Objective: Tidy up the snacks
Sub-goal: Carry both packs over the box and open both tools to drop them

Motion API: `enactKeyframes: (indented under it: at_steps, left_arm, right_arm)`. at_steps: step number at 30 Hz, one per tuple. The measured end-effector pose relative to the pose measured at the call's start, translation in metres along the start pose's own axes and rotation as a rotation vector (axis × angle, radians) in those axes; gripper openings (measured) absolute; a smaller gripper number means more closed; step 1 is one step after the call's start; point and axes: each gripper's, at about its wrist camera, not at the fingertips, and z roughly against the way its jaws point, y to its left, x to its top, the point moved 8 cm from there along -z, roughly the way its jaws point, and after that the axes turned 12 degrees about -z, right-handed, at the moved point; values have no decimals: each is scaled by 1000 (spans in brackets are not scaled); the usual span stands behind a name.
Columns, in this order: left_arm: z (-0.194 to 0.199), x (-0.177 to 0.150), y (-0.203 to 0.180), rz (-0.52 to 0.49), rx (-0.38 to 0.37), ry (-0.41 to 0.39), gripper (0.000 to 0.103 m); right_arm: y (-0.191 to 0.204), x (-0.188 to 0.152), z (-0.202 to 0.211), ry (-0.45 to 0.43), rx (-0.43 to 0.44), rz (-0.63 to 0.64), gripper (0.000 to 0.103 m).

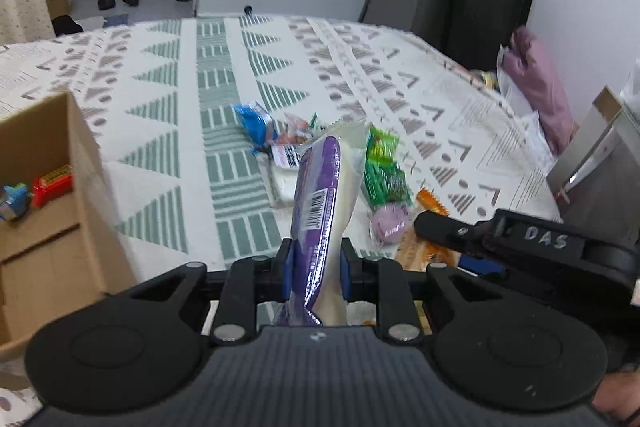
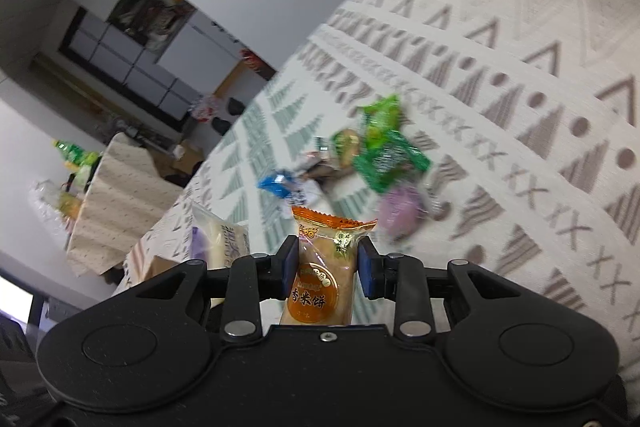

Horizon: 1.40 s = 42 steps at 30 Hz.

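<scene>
Two packets are being carried at once. The left gripper [image 1: 316,273] is pinching a purple-and-white packet [image 1: 320,199] at centre frame, upright between its pads, while the right gripper [image 2: 326,269] is clamping an orange rice-cake packet [image 2: 322,279] low in its view. A cardboard box [image 1: 60,211] is sitting open at the left edge, already holding a red packet [image 1: 52,183]. Remaining snacks [image 1: 384,171] are lying loose on the patterned tablecloth [image 1: 180,67] mid-frame. Likely best: swing left over the box, release low, one hand at a time, avoiding collision.
</scene>
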Motion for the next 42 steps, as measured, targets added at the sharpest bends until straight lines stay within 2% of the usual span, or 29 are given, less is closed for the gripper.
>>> enactKeyframes:
  at_steps: [9,23,31,37,42]
  left_arm:
    - [46,11,37,71,64,-58,21]
    - [95,-4,90,195,148,-98,21]
    - [111,-15,126,263,181,-123,21]
    - [118,-25,164,351,226,-123,21]
    - [117,-34,190,402,235,-116,22]
  right_arm:
    - [53,-13,10,-1,58,80,31]
    - [135,-42,7,-1,124,216,31]
    - [167,-65,-5,29,140,281,31]
    - [183,-80,-22,62,139,311,31]
    - [198,-95,-38,89,148,328,31]
